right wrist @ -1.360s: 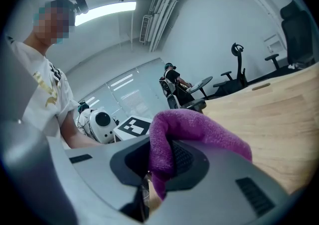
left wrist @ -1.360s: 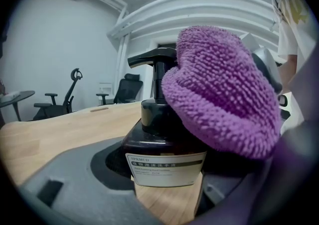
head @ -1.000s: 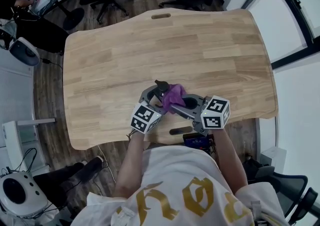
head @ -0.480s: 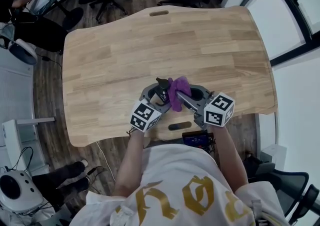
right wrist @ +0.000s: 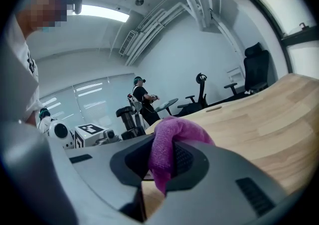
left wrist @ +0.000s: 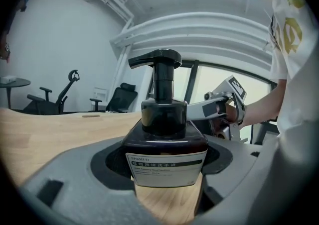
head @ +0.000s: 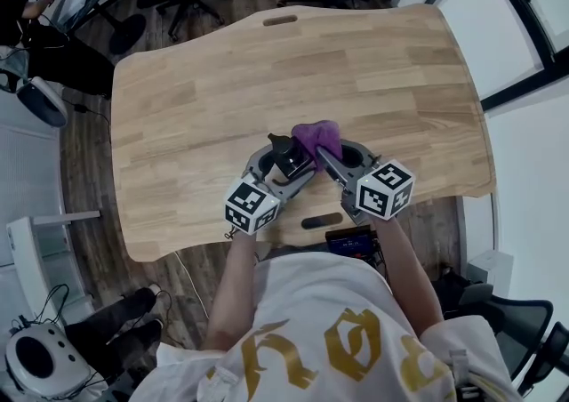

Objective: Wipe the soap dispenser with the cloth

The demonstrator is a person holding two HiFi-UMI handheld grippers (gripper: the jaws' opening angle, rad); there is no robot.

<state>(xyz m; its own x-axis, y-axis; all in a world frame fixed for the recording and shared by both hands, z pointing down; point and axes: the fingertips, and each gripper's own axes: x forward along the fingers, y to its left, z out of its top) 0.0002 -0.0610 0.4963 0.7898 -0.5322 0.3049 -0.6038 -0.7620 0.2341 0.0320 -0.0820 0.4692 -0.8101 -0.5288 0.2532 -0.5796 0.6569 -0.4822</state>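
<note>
Between the jaws of my left gripper [head: 283,169] sits the dark brown square-shouldered soap dispenser with black pump head and white label [left wrist: 165,137]. The jaws are clamped on the lower body from both sides, and the bottle is upright. Wood shows just under its base; I cannot tell whether the base rests on it or hangs slightly above.

My right gripper [right wrist: 158,171] is clenched on the purple fuzzy cloth [right wrist: 172,142]. A wad bulges out above the jaw tips and a short tail hangs below them.

Head view: both grippers meet near the front edge of the light wooden table [head: 222,80], roughly at its middle. The cloth lies against the far right side of the dispenser, level with the neck and pump. It looks like contact, but no view confirms it.

Progress, my judgement:
- Done: cloth picked up, dispenser secured, the two brought together.
- Under way: wiping, at the upper far side.
- Unknown: how much surface is already covered; no residue or streak is visible to go by.
- Left: the label face towards the left gripper's camera has no cloth on it, and the same goes for the lower body under the jaws. The pump top also needs a pass.
</note>
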